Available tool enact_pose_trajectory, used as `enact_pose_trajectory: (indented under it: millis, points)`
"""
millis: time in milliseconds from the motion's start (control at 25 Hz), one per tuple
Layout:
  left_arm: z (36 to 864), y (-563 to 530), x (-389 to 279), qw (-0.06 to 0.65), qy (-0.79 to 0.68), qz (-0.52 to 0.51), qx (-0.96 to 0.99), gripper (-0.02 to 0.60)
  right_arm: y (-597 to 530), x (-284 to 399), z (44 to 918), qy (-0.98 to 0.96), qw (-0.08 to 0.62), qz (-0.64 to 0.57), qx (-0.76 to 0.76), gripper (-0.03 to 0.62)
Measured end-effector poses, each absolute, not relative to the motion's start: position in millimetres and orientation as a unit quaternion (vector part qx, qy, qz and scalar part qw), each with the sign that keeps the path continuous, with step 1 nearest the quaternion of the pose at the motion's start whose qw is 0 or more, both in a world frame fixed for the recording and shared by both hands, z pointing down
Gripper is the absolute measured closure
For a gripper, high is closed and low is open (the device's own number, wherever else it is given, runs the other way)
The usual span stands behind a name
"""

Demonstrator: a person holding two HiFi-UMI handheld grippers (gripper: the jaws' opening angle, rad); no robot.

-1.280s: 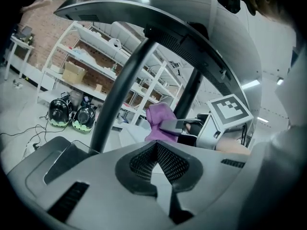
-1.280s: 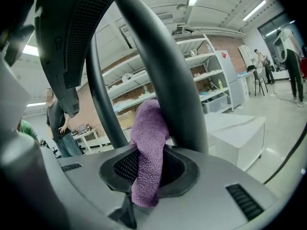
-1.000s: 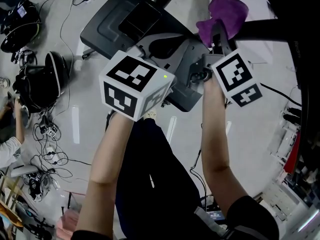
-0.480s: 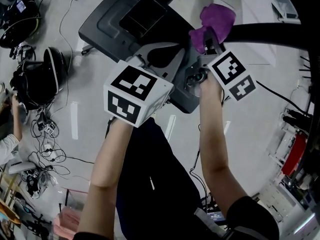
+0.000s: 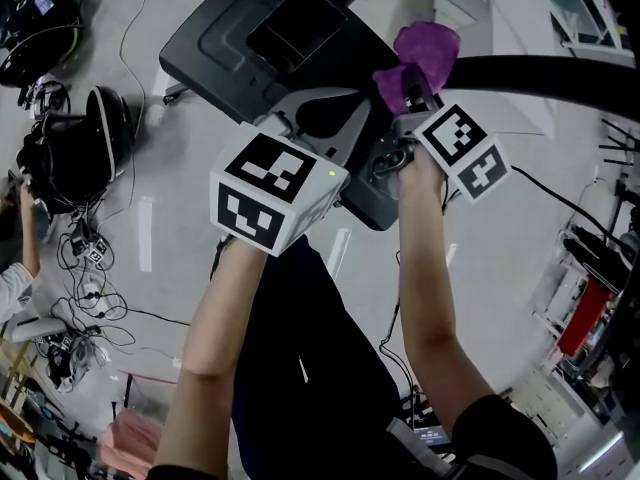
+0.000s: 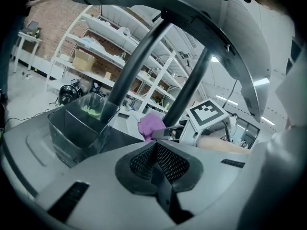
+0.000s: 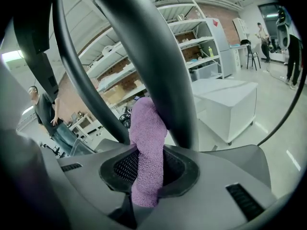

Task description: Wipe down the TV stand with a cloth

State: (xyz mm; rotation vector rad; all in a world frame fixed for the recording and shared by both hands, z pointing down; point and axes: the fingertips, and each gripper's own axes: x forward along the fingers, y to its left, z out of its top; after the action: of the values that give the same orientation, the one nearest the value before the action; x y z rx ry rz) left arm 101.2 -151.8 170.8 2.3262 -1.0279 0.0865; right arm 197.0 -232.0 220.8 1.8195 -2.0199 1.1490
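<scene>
Grey floor (image 5: pixel 170 228) on your far left is littered with cables (image 5: pixel 85 258) and some black gear (image 5: pixel 75 153). Moving right you hit the dark grey base (image 5: pixel 225 43) of the TV stand, sitting flat on the floor with a raised square panel in the middle. Your left gripper (image 5: pixel 305 118) hangs over the near edge of that base. In the left gripper view its jaws are pressed together with nothing between them (image 6: pixel 155 152), so that one's empty, pointed past the base toward the two black uprights (image 6: pixel 136 63). Next over, your right gripper (image 5: pixel 415 93) is pinching the purple cloth (image 5: pixel 418 56). In the right gripper view you can see the cloth (image 7: pixel 147 128) clamped right between the mesh pads (image 7: pixel 122 169) and sticking up out of the tips. The bunched end of it is right up against the black pole (image 7: pixel 153 61) of the stand, and it looks like it's touching there. In the head view that pole (image 5: pixel 545 70) runs off to the right from the cloth. Further right there's a white box (image 7: pixel 228 102) on the floor, well apart from the stand, and shelving (image 7: pixel 192 42) behind it.
</scene>
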Motion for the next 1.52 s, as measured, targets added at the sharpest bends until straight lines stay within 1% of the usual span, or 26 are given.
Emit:
enact_pose_trajectory:
  millis: [360,640,880,1160,1360,1520]
  points:
    - [165.2,-142.7,104.2,0.290,-0.388,0.033,0.874,0.577,-213.0,184.8,203.2,-0.711,0.127,0.326,0.610,0.494]
    - [145.0,-135.4,109.0,0.276,-0.382,0.039,0.881,0.577,-194.1,178.3,150.2,-0.744,0.150,0.208,0.617,0.494]
    - [105.2,-143.7,126.1,0.245,-0.360,0.036,0.900,0.577,-175.8,198.9,85.7,-0.726,0.120,0.119,0.666,0.494]
    - [66.4,-148.1,155.6,0.216,-0.332,0.027,0.918,0.577,-162.9,234.6,43.0,-0.709,0.086,0.087,0.695,0.494]
    - [54.8,-158.5,174.9,0.208,-0.322,0.015,0.924,0.577,-175.0,253.0,-1.0,-0.703,0.056,0.010,0.709,0.494]
    - [56.1,-168.0,175.7,0.215,-0.328,0.012,0.920,0.577,-193.3,255.0,-12.2,-0.704,0.054,-0.016,0.708,0.494]
